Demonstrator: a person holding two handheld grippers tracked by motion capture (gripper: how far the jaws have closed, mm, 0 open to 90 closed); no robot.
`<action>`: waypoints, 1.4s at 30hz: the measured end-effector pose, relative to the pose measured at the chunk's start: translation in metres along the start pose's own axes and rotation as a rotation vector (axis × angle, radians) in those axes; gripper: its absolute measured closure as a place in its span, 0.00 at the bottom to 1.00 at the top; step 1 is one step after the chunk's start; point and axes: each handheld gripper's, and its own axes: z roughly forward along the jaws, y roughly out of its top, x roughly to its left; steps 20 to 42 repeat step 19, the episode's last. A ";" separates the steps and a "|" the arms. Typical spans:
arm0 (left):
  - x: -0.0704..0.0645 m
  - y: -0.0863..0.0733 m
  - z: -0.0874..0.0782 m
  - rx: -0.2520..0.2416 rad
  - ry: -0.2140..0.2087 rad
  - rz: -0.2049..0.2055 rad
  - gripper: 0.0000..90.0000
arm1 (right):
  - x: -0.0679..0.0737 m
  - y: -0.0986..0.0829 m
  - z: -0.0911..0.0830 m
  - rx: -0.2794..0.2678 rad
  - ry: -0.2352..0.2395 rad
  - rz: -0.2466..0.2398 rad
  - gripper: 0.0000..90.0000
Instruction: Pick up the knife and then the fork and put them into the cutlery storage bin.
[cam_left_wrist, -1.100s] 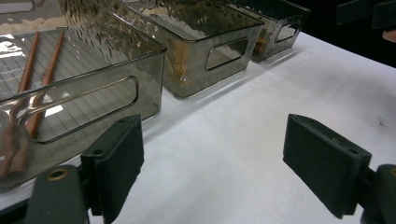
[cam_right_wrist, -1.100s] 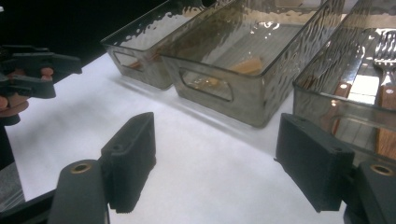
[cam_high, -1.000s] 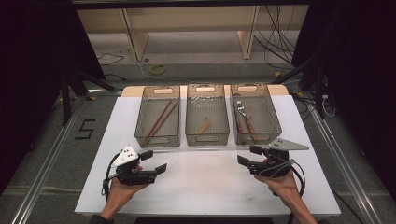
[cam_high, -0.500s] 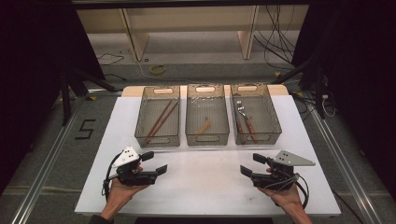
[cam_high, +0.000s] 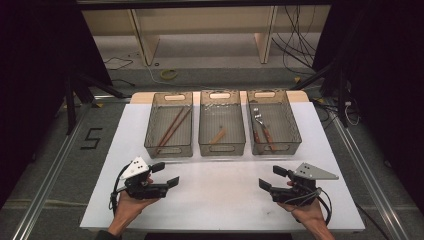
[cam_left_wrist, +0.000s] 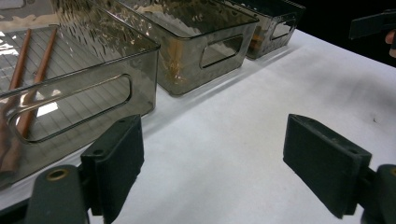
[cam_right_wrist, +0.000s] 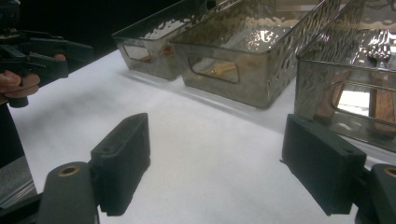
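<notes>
Hovering over the near strip of the white table (cam_high: 220, 200), both grippers empty, jaws apart.

Landmark: middle bin (cam_high: 222, 123), holding one small wooden piece (cam_high: 218, 135). Left of it, a bin (cam_high: 169, 125) with two wooden chopsticks (cam_high: 172, 126); right of it, a bin (cam_high: 272, 121) with a fork (cam_high: 258, 120) and a wooden-handled utensil, kind unclear. Left gripper (cam_high: 166, 174) sits near-left of the middle bin, just short of the chopstick bin, nothing between its jaws. Right gripper (cam_high: 272, 177) sits near-right, well apart from the left one, jaws wide, holding nothing. Bare table between grippers and bins; the bin walls stand between the jaws and the utensils.
</notes>
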 end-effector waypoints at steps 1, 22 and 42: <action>0.000 0.000 0.000 0.000 0.000 0.000 0.22 | 0.000 0.000 0.000 0.001 0.000 0.001 0.27; 0.001 0.000 0.000 0.000 0.002 0.002 0.22 | -0.001 0.000 0.000 0.002 -0.006 0.000 0.27; 0.001 0.000 0.000 0.000 0.002 0.002 0.22 | -0.001 0.000 0.000 0.002 -0.006 0.000 0.27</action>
